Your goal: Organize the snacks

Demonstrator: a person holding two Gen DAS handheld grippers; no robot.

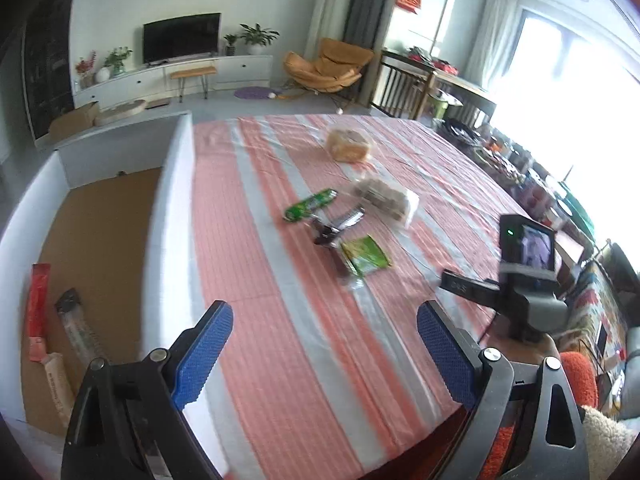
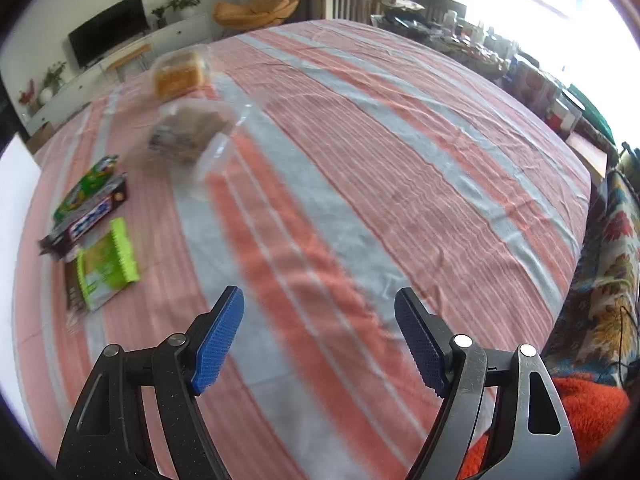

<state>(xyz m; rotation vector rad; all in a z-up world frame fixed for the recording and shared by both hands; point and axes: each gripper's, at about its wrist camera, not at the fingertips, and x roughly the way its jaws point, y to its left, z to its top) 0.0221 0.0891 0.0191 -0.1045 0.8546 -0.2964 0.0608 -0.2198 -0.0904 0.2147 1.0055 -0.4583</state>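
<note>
Left claw (image 1: pixel 325 344) agape, near box (image 1: pixel 176 208) wall.

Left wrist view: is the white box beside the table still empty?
No. The white box already holds a red packet and a clear-wrapped packet on its brown floor.

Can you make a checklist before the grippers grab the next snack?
1. Left gripper open and empty: ok.
2. Right gripper open and empty: ok.
3. Snacks to sort in view on the striped tablecloth: green packet, bread bag: ok.
4. White box has room, with only a red packet and two other packets seen inside: ok.
5. Gripper lined up over a snack: not ok.
6. Picture sharp enough to aim: not ok, blurred.
</note>
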